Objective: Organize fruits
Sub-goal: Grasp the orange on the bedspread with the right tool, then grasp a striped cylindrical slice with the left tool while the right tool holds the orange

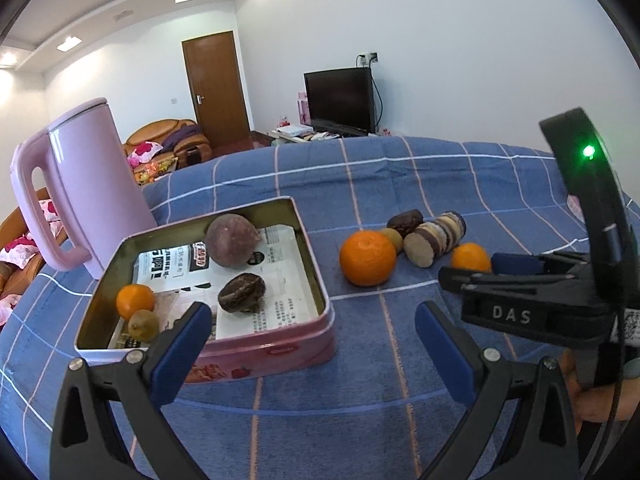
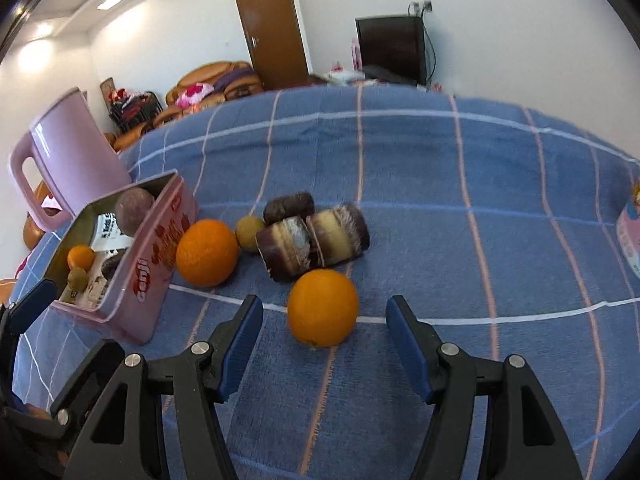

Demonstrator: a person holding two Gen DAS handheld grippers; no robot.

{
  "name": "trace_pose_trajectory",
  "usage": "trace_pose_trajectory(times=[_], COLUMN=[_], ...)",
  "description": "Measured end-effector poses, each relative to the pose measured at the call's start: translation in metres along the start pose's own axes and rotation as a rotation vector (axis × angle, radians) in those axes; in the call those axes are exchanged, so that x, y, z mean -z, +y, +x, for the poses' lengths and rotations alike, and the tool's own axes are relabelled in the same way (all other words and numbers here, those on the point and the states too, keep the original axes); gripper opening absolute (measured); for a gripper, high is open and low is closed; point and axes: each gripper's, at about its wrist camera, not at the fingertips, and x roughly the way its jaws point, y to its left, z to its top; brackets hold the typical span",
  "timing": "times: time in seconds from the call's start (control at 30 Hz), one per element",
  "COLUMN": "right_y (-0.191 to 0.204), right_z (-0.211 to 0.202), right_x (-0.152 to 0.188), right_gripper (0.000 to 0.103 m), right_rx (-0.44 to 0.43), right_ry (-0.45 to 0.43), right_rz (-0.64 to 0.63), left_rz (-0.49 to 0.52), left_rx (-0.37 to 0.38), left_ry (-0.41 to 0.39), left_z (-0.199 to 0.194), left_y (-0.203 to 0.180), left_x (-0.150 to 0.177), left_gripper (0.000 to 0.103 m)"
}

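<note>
A pink tin box [image 1: 280, 354] [image 2: 132, 280] sits on the blue checked cloth and holds a purple passion fruit [image 1: 231, 240], a dark fruit [image 1: 241, 293], a small orange [image 1: 135, 300] and a small kiwi [image 1: 143, 325]. On the cloth lie a big orange [image 1: 367, 258] [image 2: 207, 253], a near orange [image 2: 323, 307] [image 1: 470, 257], a kiwi [image 2: 249, 233] and brown layered cakes [image 2: 316, 236] [image 1: 434, 238]. My left gripper [image 1: 314, 330] is open and empty at the box's near right corner. My right gripper [image 2: 324, 342] is open, its jaws either side of the near orange, just short of it.
A pink kettle [image 1: 80, 188] [image 2: 68, 156] stands behind the box at the left. A pink package [image 2: 630, 232] lies at the cloth's right edge. A TV, a door and sofas stand in the room beyond the table.
</note>
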Motion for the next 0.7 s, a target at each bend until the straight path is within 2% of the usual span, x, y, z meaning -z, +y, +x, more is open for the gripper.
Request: trace_pose_trajectory(times=[0.03,0.13,0.2,0.27,0.33,0.5,0.7], right_y=[0.001,0.002,0.004,0.001,-0.002,-0.027,-0.069], right_z=[0.001,0.002,0.004,0.003,0.002,-0.009,-0.041], right_x=[0.0,-0.003,-0.003,-0.004,-0.004,-0.004,-0.012], right_gripper=[0.065,0.051,0.049,0.037,0.037,0.036,0.036], right_rx=[-0.001,0.008,0.016,0.01,-0.007,0.022,0.097], right_ry=[0.001,0.006,0.012,0.011,0.012,-0.014,-0.127], right_rz=[-0.005,-0.033,-0.06,-0.058,-0.057,-0.001,0.067], left_rz=[-0.003,-0.002,-0.001,-0.004,-0.006,-0.019,-0.058], left_rx=[0.001,-0.005,-0.014,-0.021,-0.033,-0.035,-0.069], left_ry=[0.001,-0.004,-0.004,-0.001,0.0,0.01,0.009], left_z=[0.001,0.001,0.001,0.002,0.002,0.007,0.019], left_y=[0.0,-0.005,-0.009,-0.012,-0.018,-0.035,-0.073], left_x=[-0.001,-0.002,-0.002,-0.004,-0.005,-0.012,-0.036], left_gripper=[0.103,0.103,0.103,0.103,0.103,0.102,0.101])
